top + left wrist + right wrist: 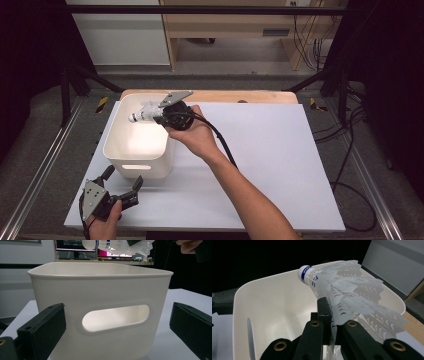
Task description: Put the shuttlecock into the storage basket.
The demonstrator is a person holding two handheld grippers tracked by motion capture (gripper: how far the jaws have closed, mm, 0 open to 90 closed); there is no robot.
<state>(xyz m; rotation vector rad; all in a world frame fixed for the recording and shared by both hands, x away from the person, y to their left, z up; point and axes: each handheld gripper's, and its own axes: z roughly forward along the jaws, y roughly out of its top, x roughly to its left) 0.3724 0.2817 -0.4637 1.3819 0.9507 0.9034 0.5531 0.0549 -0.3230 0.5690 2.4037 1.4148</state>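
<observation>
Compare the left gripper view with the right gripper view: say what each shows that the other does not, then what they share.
Left gripper view alone: the bin's handle slot between the open left gripper, with monitors behind. Right gripper view alone: the right gripper shut on the shuttlecock's skirt, and the bin's inside. Both: the white bin and the shuttlecock above it.

Right gripper (pixel 331 322): its black jaws are pinching the skirt of a shuttlecock.
Shuttlecock (pixel 342 290): white, with a blue band; it is tilting, its round tip pointing far and left.
Tub (pixel 274 307): white, sitting open under the shuttlecock.
</observation>
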